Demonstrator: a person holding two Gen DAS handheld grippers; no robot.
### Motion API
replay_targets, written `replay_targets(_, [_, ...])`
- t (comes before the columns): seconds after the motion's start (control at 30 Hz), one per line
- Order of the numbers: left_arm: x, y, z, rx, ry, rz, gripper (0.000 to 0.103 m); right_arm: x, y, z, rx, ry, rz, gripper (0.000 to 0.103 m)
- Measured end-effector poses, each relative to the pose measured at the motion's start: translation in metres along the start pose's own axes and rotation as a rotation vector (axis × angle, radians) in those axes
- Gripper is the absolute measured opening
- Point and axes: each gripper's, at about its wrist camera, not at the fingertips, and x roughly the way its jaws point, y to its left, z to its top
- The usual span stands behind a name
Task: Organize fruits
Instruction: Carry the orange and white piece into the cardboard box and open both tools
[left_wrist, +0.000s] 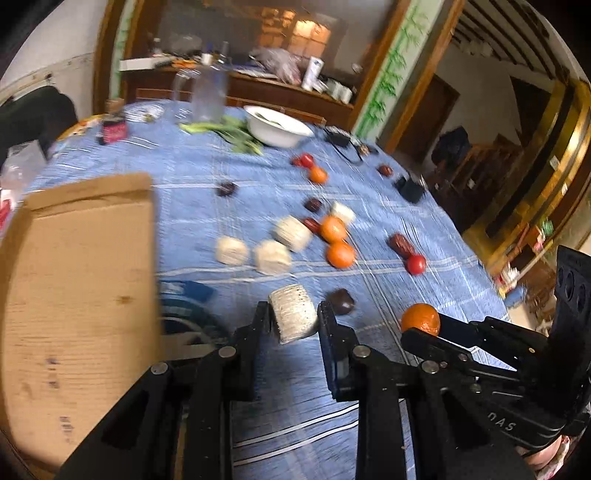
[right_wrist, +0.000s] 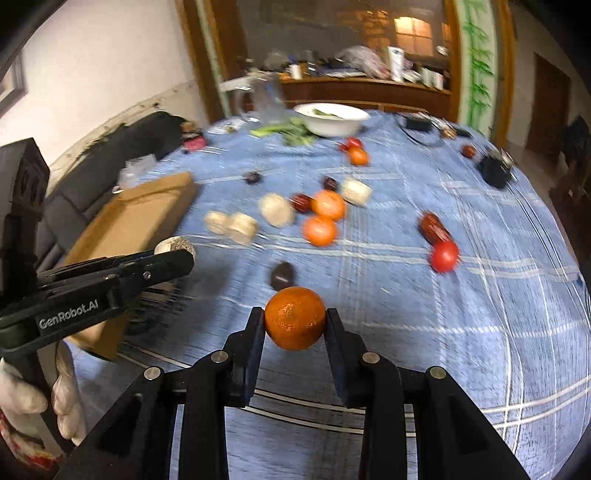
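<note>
Two grippers are both loaded. Through the left wrist camera, we are clamping the left gripper (left_wrist: 294, 318) on a pale ribbed cylinder (left_wrist: 293, 317) above the blue tablecloth (left_wrist: 406, 295), beside a cardboard box (left_wrist: 77, 295). Through the right wrist camera, we are squeezing an orange (right_wrist: 294, 318) in the right gripper (right_wrist: 294, 320). Most fruit is still lying scattered, so we are judging the sorting as barely begun.

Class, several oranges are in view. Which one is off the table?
The orange clamped in the right hand-held gripper. The other oranges lie loose on the blue tablecloth farther away, ungripped.
</note>
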Motion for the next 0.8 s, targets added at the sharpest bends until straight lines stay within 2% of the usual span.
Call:
replay_targets(0.1, [-0.026, 0.024, 0.010, -0.027, -0.034, 0.033, 0.025, -0.002, 0.026, 0.019, -0.041, -0.014, 0.076, 0.035])
replay_targets(0.33, [-0.093, 0.080, 0.059, 0.017, -0.153, 0.243, 0.025, 0.002, 0.090, 0.101, -0.086, -0.056, 0.269, 0.035])
replay_targets(0.4, [-0.098, 0.099, 0.074, 0.008, -0.170, 0.291, 0.025, 0.009, 0.109, 0.125, -0.089, -0.060, 0.307, 0.035])
replay_targets(0.53, [-0.080, 0.139, 0.092, -0.039, -0.141, 0.328, 0.025, 0.045, 0.140, 0.153, -0.096, -0.037, 0.310, 0.035])
replay_targets(0.8, [-0.002, 0.197, 0.090, -0.142, 0.032, 0.345, 0.025, 0.157, 0.171, 0.143, -0.111, 0.124, 0.261, 0.036])
